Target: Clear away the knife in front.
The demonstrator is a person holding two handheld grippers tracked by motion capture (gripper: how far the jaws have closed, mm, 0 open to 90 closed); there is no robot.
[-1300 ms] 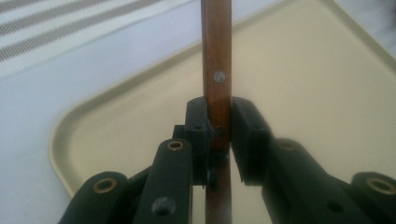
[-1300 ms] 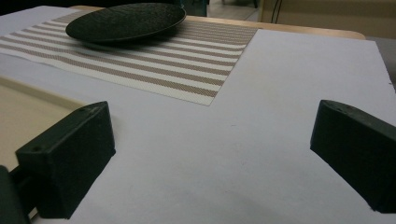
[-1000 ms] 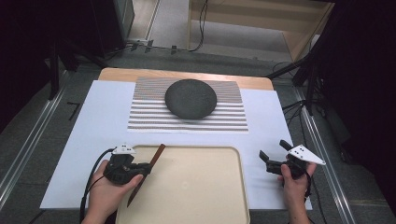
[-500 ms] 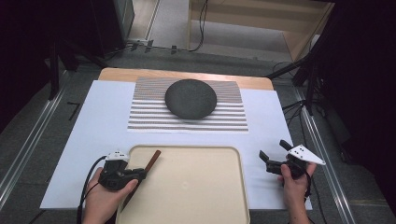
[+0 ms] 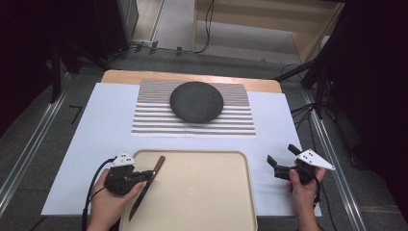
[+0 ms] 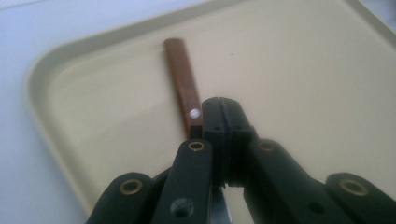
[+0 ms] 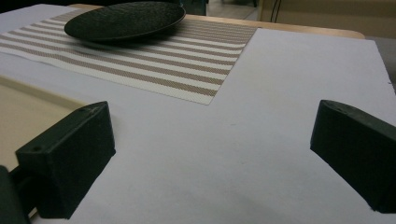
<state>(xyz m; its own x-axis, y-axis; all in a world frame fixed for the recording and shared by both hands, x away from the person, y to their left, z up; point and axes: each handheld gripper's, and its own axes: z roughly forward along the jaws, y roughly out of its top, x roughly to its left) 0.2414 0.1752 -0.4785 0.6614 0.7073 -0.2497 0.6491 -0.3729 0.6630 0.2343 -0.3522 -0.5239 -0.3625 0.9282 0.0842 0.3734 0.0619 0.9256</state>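
Beige tray [image 5: 202,192] at lower centre carries the knife [image 5: 147,186] along its left edge, clenched in the left claw [image 5: 144,176]; right claw [image 5: 281,162] is released, plate [image 5: 196,101] unused.

In the left gripper view the left gripper [image 6: 224,135] hides the middle of the knife [image 6: 183,88]; its blade is cut off by the bottom edge below the jaws. In the right gripper view the tray [image 7: 28,107] is cut off at the left edge, and the dark plate [image 7: 123,19] beyond the tray is blurred.
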